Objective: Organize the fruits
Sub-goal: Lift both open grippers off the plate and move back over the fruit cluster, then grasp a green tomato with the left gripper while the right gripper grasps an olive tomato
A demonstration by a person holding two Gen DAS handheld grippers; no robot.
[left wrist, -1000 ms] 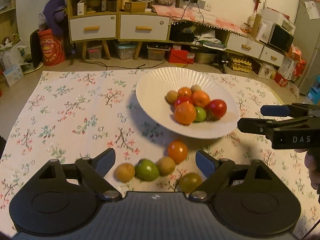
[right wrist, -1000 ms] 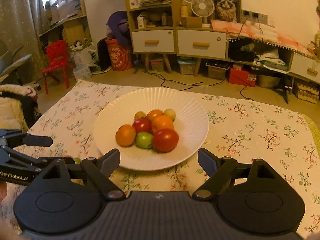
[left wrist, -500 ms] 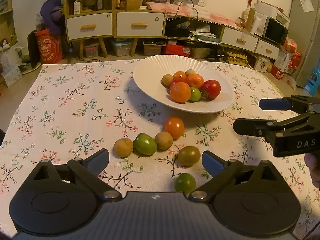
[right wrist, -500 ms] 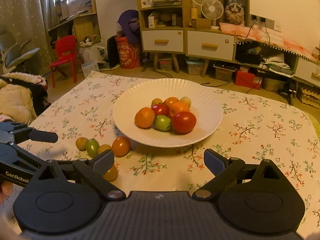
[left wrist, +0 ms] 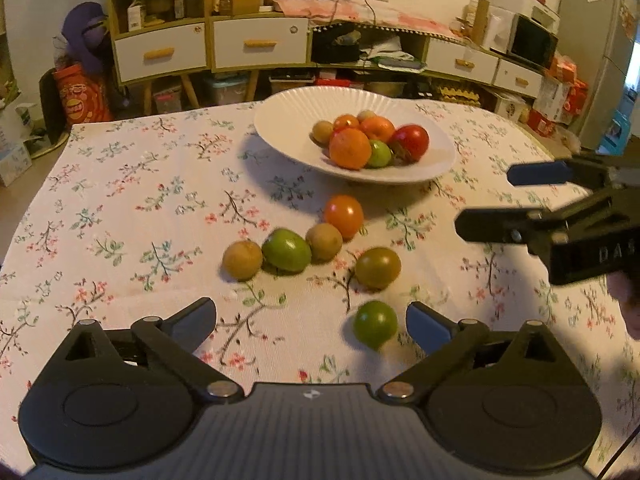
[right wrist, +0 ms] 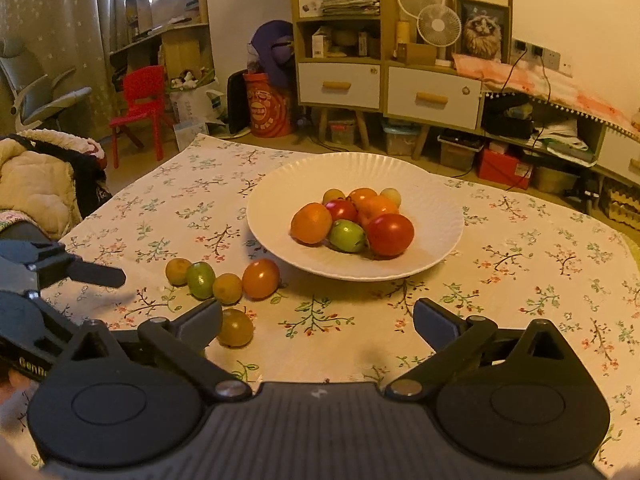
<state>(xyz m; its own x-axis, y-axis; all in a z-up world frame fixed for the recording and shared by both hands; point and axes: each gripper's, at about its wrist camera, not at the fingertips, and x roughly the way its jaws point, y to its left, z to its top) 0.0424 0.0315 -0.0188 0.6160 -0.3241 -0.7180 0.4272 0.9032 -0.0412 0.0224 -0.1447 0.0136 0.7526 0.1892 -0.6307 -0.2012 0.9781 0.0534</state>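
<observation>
White and ribbed, the plate [left wrist: 280, 120] is seen on the flowered cloth [left wrist: 120, 200], and a heap of orange, red and green fruits is held in it. Six loose fruits are laid on the cloth in front of the plate: an orange one [left wrist: 343, 216] nearest the rim, a row of a brown one [left wrist: 242, 260], a green one [left wrist: 286, 250] and a second brown one [left wrist: 324, 241] that touch, an olive one [left wrist: 377, 268] to the right of the row, and a small green one [left wrist: 375, 324] closest to the left camera.

The left gripper [left wrist: 312, 320] is spread wide with its jaws opening; the small green fruit lies between them, near the right pad, and is not pressed. The right gripper [right wrist: 318, 322] is likewise released and opening; only cloth is seen between its jaws, and the olive fruit [right wrist: 235, 327] is just beside its left finger.

Compared with a second ago, both jaws are set wider. More of the cloth is taken in by both cameras: the small green fruit, unseen then in the left view, is now shown, and the loose fruits, hidden then in the right view, are now in sight. The plate is seen farther off in both views.
</observation>
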